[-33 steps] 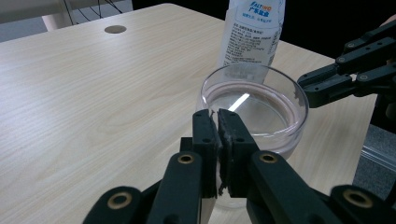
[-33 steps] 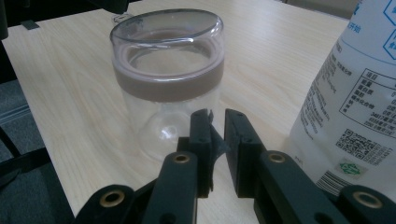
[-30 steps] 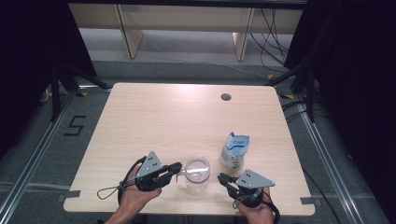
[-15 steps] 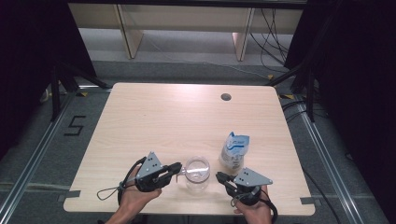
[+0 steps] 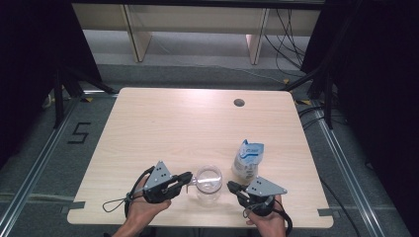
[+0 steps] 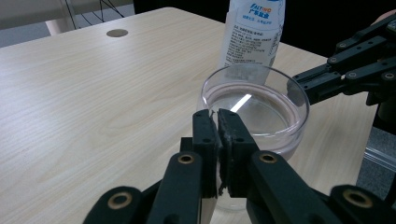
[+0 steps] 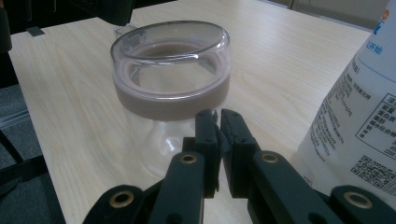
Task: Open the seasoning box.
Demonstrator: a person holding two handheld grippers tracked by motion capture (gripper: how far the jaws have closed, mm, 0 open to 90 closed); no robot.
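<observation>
While the glass jar (image 5: pixel 208 183) stands untouched on the tabletop (image 5: pixel 197 128) beside the pouch (image 5: pixel 247 160), the left gripper (image 5: pixel 188 178) and right gripper (image 5: pixel 231 186) flank it, fingers closed and empty, so the work seems barely begun.

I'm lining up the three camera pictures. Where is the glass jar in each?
High view: glass jar near the table's front edge, between the grippers.
Left gripper view: glass jar centre-right, beyond the jaws.
Right gripper view: glass jar upper centre-left.
Shared landmark: white pouch.

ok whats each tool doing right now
left tool: shut, at the glass jar's rim, grip unclear
right tool: shut, holding nothing
</observation>
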